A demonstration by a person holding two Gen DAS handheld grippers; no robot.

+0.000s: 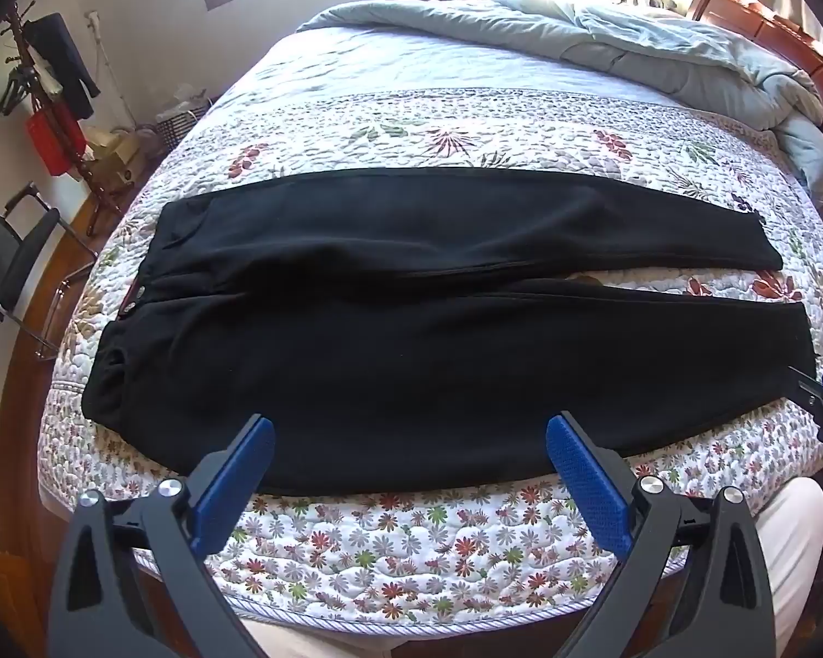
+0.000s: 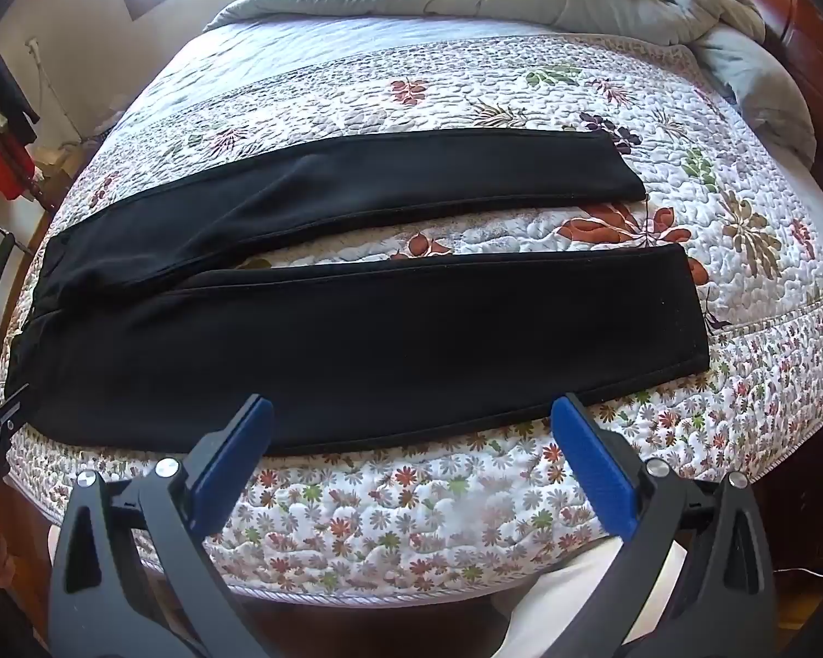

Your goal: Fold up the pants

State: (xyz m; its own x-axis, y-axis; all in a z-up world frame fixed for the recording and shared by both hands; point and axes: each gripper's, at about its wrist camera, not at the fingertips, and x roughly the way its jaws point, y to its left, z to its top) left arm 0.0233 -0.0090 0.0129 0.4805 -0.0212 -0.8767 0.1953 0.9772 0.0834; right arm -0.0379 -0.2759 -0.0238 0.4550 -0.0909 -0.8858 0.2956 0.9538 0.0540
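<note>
**A:** Black fabric, and a lot of it. What worries you first, starting at the left?

**B:** The waistband end of the pants [image 1: 411, 318]. It lies at the left of the bed [image 1: 411, 548], close to the left edge, and it looks bunched at the near corner. If the left tongs [image 1: 410, 441] bite only the top layer there, I judge the underside would drag and the fold would come out crooked. Those tongs stand wide apart with nothing between the blue pads, hovering over the near edge of the near leg.

**A:** And the middle?

**B:** The two legs part from the crotch and spread toward the right, with floral quilt [image 2: 466, 521] showing between them. Laying one leg over the other without lining up the seams would likely leave a skewed stack.

**A:** The right side?

**B:** The right tongs [image 2: 411, 438] are also wide open and empty, above the near leg close to the mattress edge. The near hem lies close to that edge, so a careless pull toward the person could slide the cloth off the bed.

**A:** How do the pants look overall?

**B:** Plain black, matte and soft, lying flat across the quilt with waist left and hems right. A button shows at the waistband. The far leg carries gentle creases near the hip; the near leg is smoother.
</note>
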